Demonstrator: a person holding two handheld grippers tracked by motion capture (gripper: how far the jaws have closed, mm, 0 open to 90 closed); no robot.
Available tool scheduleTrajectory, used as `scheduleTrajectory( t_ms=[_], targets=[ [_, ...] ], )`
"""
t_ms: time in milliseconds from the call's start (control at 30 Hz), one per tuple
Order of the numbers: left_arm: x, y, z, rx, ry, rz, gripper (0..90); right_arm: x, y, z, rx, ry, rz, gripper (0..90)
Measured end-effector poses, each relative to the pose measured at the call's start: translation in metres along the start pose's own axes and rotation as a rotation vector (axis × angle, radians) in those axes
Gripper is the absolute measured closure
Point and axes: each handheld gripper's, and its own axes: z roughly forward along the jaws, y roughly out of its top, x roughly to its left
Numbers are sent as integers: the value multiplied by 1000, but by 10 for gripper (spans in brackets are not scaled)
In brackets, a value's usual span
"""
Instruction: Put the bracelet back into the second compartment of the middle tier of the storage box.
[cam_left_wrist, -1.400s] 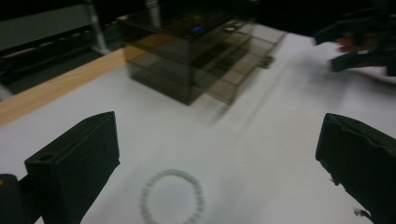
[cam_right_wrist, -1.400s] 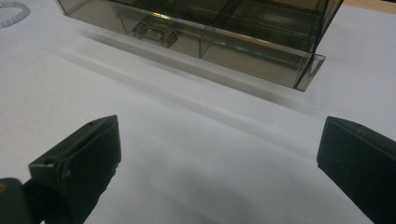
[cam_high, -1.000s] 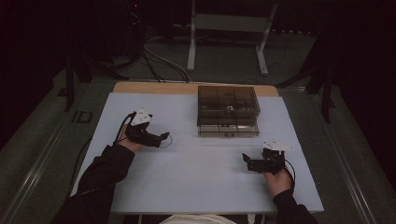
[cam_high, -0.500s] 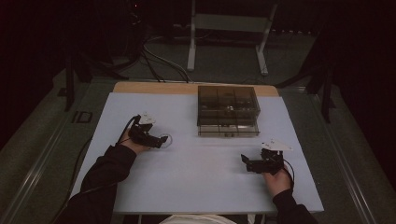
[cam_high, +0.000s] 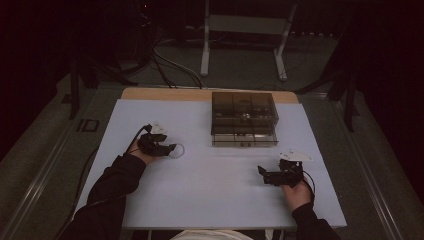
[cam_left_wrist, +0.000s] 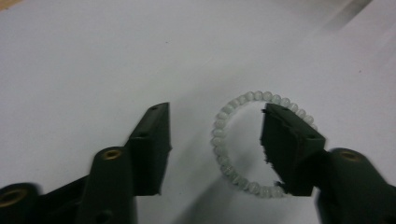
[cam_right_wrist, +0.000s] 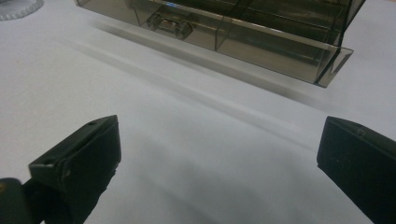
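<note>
A bracelet of pale round beads (cam_left_wrist: 218, 145) lies flat on the white table (cam_high: 210, 200), left of centre. My left gripper (cam_left_wrist: 214, 114) is open and low over it. Its right jaw covers the ring's right side, and its left jaw stands outside the ring on the bare table. In the high view the left gripper (cam_high: 171, 148) points right at the bracelet (cam_high: 177, 150). My right gripper (cam_high: 263, 175) hovers open at the front right, pointing left, with nothing between its jaws. The right gripper view has that open gripper (cam_right_wrist: 218, 127) facing a smoked clear box (cam_right_wrist: 224, 32).
The smoked clear compartment box (cam_high: 244, 118) stands at the back centre of the table, with a latch (cam_right_wrist: 169, 24) on its front. The bracelet (cam_right_wrist: 14, 6) is at the top left corner of the right gripper view. Cables and a metal stand (cam_high: 242, 30) lie on the floor beyond.
My left gripper has turned and come down closer over the bracelet. The right gripper has barely moved.
</note>
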Motion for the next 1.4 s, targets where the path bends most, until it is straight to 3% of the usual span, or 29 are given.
scheduleTrajectory(
  t_ms=[100, 267, 533, 700, 1067, 1400],
  targets=[
    [1, -1, 2, 15, -21, 4, 552, -1, 0, -1, -4, 2, 4, 0],
    [1, -2, 7, 45, -14, 13, 667, 0, 0, 0, 1, 7, 2, 0],
    [2, 0, 9, 51, -55, -5, 757, 0, 0, 0, -1, 7, 2, 0],
    [-2, 2, 11, 57, -44, 10, 859, 0, 0, 0, -1, 9, 0, 0],
    [1, 5, 11, 78, -67, -54, 883, -1, 0, -1, 0, 15, 4, 0],
    [-1, 10, 3, 56, -62, -48, 886, -1, 0, -1, -2, 18, 4, 0]
  ],
)
